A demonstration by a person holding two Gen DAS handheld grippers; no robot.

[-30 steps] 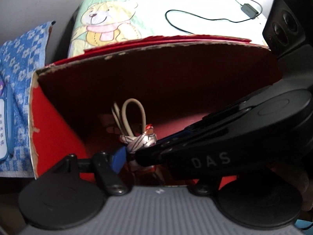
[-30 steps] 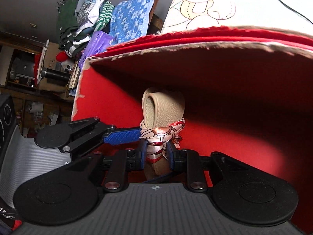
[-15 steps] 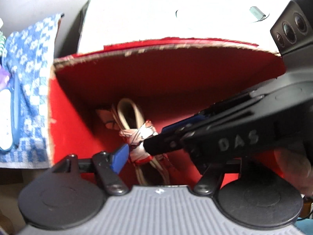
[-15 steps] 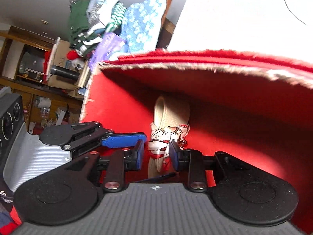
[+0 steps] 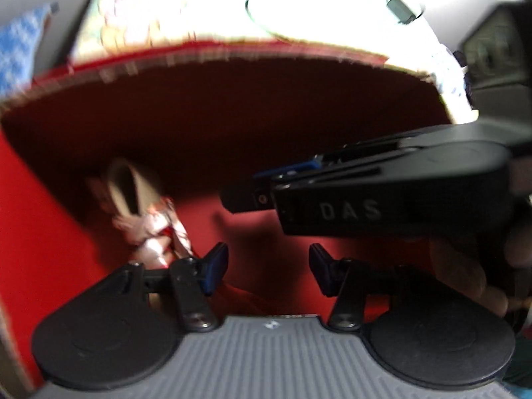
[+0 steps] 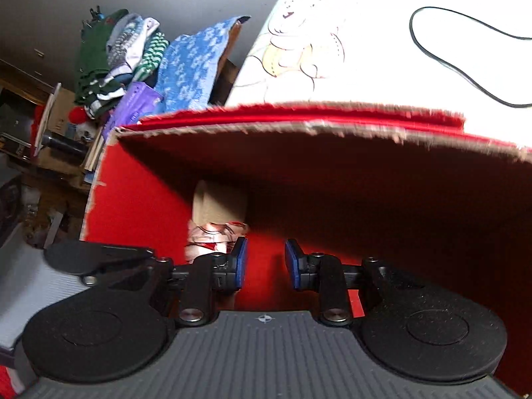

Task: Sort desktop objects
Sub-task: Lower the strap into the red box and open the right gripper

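Observation:
A beige strap loop tied with a red-and-white patterned scarf lies on the floor of the red cardboard box, near its left wall. My left gripper is open inside the box, to the right of the bundle, with nothing between its fingers. My right gripper is also open and holds nothing; the strap bundle sits just left of its left finger. In the left wrist view the right gripper reaches in from the right, above the box floor. The right wrist view shows the red box's rim.
Behind the box lies a teddy-bear-print cover with a black cable on it. A blue patterned cloth and a pile of clothes are at the far left. A hand holds the right gripper.
My right gripper has opened and let go of the strap bundle, which now rests on the box floor. Both grippers have shifted right of it and drawn back a little.

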